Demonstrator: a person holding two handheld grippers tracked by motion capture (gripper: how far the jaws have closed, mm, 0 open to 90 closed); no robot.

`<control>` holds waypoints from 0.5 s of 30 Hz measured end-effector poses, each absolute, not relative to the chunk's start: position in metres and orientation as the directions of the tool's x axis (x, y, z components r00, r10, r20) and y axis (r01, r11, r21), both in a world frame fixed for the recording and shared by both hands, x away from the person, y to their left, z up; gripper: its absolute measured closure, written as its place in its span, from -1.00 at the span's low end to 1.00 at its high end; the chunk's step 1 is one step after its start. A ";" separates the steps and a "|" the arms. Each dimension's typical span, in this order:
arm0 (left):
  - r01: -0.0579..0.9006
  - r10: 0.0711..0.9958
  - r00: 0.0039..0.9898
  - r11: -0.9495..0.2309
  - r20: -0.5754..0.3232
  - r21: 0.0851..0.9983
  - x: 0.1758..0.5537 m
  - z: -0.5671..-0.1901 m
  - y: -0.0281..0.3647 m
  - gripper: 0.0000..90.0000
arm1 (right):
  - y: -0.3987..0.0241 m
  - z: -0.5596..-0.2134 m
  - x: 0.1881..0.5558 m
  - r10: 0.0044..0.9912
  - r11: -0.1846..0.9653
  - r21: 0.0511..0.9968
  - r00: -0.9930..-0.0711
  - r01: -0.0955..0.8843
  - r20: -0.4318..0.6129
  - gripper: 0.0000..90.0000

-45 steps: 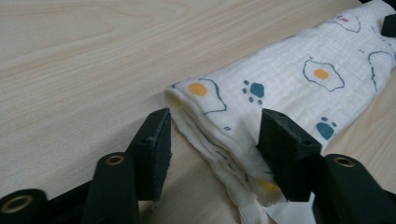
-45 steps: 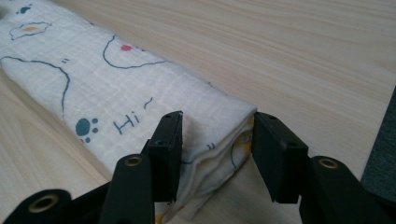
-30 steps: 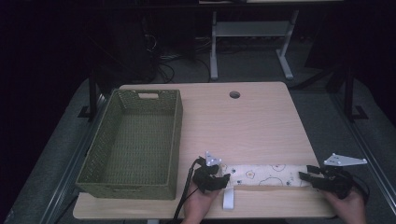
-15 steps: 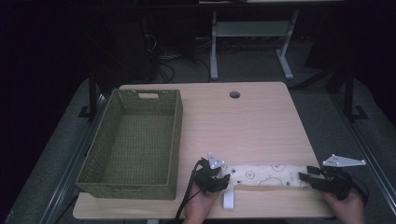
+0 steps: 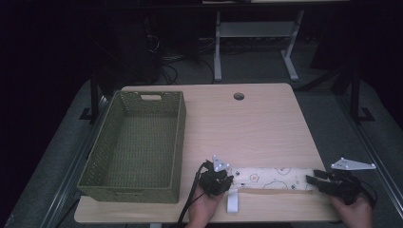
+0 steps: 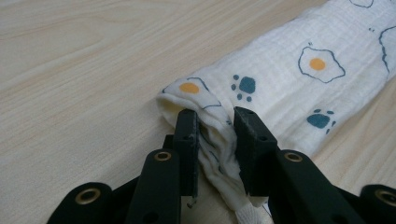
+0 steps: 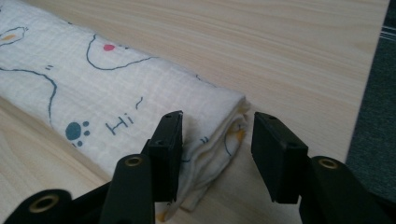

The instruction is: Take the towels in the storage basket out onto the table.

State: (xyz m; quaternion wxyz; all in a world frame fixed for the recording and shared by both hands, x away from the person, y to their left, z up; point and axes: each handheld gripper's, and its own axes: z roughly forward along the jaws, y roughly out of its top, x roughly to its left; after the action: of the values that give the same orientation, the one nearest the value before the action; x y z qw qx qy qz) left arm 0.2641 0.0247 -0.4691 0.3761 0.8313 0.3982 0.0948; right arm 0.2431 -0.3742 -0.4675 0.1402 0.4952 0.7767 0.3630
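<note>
Table [image 5: 266, 128] with wicker basket [image 5: 138, 142] at its left; folded printed cloth [image 5: 273, 178] lies along the near edge, basket well apart. Left gripper [image 6: 215, 128]: jaws just closing, now pinching the cloth's left end. Right gripper [image 7: 217, 140]: jaws spread around the right end, far pad not touching. Judgement: close the right on all layers before lifting; raise both ends together, taut.

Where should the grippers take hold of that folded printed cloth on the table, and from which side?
Grip the folded cloth at its two short ends, each gripper coming in level along its length. It lies as a long flat strip, and only the ends show stacked layers to pinch. The left gripper already pinches one; the right gripper straddles the other.
</note>
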 end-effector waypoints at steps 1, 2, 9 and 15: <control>0.590 0.732 0.666 -0.402 -0.141 0.701 0.264 -0.469 0.025 0.58 | -0.375 -0.467 0.243 0.873 0.248 0.698 -0.468 0.672 0.140 0.18; 0.588 0.731 0.668 -0.404 -0.139 0.701 0.264 -0.469 0.025 0.59 | -0.375 -0.467 0.242 0.875 0.244 0.694 -0.462 0.678 0.143 0.18; 0.593 0.726 0.670 -0.396 -0.156 0.701 0.264 -0.470 0.025 0.69 | -0.368 -0.472 0.244 0.872 0.246 0.692 -0.466 0.679 0.147 0.40; 0.598 0.720 0.671 -0.385 -0.176 0.703 0.264 -0.471 0.025 0.75 | -0.365 -0.475 0.245 0.849 0.242 0.701 -0.496 0.671 0.182 0.73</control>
State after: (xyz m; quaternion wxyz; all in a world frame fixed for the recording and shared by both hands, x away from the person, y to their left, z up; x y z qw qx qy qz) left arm 0.2640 0.0253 -0.4707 0.3862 0.8285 0.3977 0.0794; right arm 0.2453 -0.3653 -0.4746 0.1185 0.4876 0.7790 0.3759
